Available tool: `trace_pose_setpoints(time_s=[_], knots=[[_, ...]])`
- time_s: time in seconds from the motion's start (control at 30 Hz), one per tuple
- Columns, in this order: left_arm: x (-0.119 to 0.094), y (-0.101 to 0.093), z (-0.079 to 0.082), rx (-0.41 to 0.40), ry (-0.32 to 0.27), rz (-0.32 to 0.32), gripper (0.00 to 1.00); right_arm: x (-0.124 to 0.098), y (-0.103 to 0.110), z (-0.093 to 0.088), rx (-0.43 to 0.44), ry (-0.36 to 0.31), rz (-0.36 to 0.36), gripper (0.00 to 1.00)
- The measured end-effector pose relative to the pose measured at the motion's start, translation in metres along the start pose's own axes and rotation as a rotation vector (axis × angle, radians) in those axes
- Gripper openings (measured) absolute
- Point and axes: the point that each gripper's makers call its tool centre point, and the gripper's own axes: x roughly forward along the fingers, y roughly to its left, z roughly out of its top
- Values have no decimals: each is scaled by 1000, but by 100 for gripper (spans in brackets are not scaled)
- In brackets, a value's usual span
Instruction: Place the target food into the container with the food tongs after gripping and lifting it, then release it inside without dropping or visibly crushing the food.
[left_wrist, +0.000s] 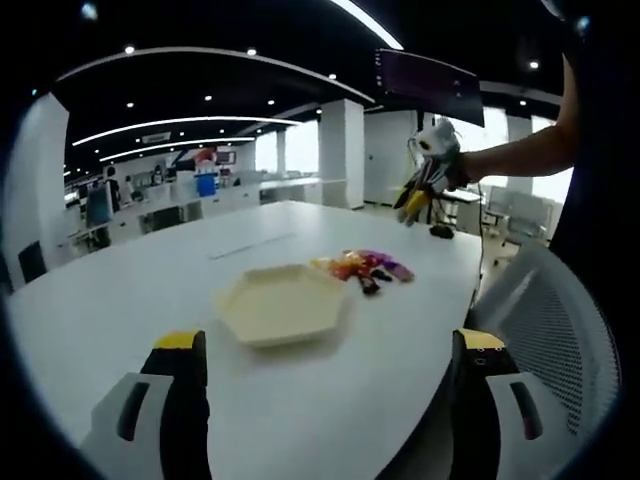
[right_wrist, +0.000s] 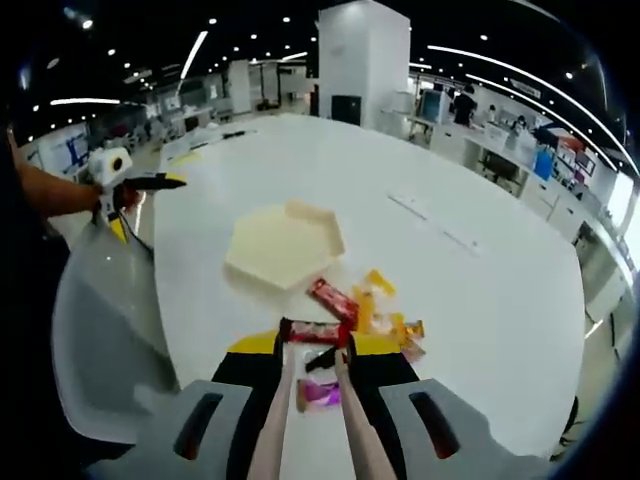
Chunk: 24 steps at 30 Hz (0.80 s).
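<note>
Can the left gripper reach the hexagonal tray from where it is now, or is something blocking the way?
Probably yes. In the left gripper view the left gripper is open and the cream hexagonal tray lies just ahead on the white table, with bare tabletop between. The snack packets lie beyond the tray, not in the path.

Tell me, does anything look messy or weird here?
A little messy: the snack packets lie in a loose jumble on the table beside the empty tray. The right gripper is shut on tongs. Nothing looks spilled or broken.
</note>
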Motion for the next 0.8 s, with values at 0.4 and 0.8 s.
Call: trace_pose_setpoints(time_s=[0.4, 0.8], knots=[[0, 2, -2, 4, 7, 11, 99, 33, -2, -10, 31, 41, -10, 25], [-1, 0, -2, 17, 12, 9, 99, 61, -11, -29, 92, 96, -24, 25]])
